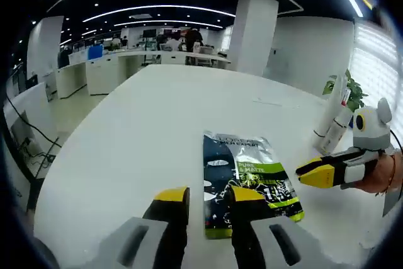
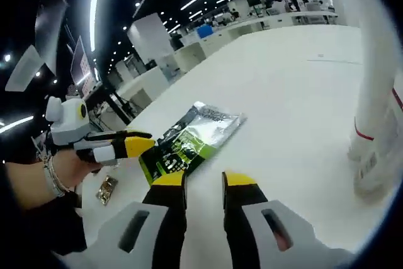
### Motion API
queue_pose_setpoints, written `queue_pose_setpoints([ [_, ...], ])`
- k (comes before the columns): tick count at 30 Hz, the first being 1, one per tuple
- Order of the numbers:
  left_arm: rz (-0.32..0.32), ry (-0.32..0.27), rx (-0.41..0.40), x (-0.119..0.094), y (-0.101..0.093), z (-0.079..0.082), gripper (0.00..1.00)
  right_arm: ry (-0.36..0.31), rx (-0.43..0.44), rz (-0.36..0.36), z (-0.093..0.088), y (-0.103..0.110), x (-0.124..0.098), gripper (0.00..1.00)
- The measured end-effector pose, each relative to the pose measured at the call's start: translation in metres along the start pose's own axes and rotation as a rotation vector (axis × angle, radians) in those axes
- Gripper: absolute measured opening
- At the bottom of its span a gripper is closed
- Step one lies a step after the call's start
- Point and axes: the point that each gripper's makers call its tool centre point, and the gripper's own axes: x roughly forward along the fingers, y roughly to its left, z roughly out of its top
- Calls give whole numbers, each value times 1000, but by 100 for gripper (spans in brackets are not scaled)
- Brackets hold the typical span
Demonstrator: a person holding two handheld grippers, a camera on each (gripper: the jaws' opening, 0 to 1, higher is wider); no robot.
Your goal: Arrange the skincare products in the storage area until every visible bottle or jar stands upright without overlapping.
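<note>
Sachet (image 1: 247, 181) flat on table (image 1: 145, 149), left tool (image 1: 210, 198) and right tool (image 2: 203, 181) hovering, both narrowly parted, seemingly empty.

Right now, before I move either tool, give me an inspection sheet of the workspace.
Surface: broad white table, mostly bare.
Job's things: flat black-and-green foil sachet lying face up; white tubes with red bands standing at the table's far edge, one looming close in the right gripper view.
Clutter: small dark packet lying past the table edge.
Grippers: left tool open, tips over the sachet's near end; right tool open, short of the sachet.
Cables: dark cable trailing by the desks to the side.
Surroundings: open office, white desks, white pillar, ceiling light strips, green plant.
</note>
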Motion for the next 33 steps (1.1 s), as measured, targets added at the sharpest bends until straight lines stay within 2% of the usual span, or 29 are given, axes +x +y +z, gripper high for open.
queue_pose_setpoints([
  [2,-24,21,-25,3,-2,-2,23,4,-14,0,2,1,1,20],
  [3,-24,10,-16,3,-1,2,21,4,-21,-2,3,3,2,19],
  [6,-12,45,6,2,-1,-1,16,14,-9,-8,6,4,10,17],
  [9,-11,95,56,-2,-1,-5,7,29,-17,-15,7,8,15,16],
  [11,-15,92,67,0,-2,-5,5,37,-25,-7,7,12,17,14],
  [13,-26,118,70,2,-2,-8,4,46,-28,-7,6,14,17,12],
  [15,-43,127,42,5,-5,-10,3,65,9,7,1,15,21,10],
  [19,-40,119,79,4,-5,-10,2,73,19,18,-1,20,24,3],
  [21,-50,107,72,4,-5,-10,2,105,-61,15,-3,21,23,0],
  [24,-77,73,-2,4,-7,-9,4,69,-205,2,4,25,19,0],
  [25,-101,66,-30,4,-9,-9,7,57,-237,11,6,28,17,0],
  [26,-137,67,-105,0,-14,-8,10,48,-270,22,8,31,14,0],
  [28,-180,64,-144,-1,-18,-8,16,31,-290,47,10,36,8,0],
  [32,-227,44,-164,-5,-21,-8,23,5,-345,70,10,38,-2,0],
  [33,-255,44,-183,-5,-26,-9,24,4,-347,67,9,37,-3,0],
])
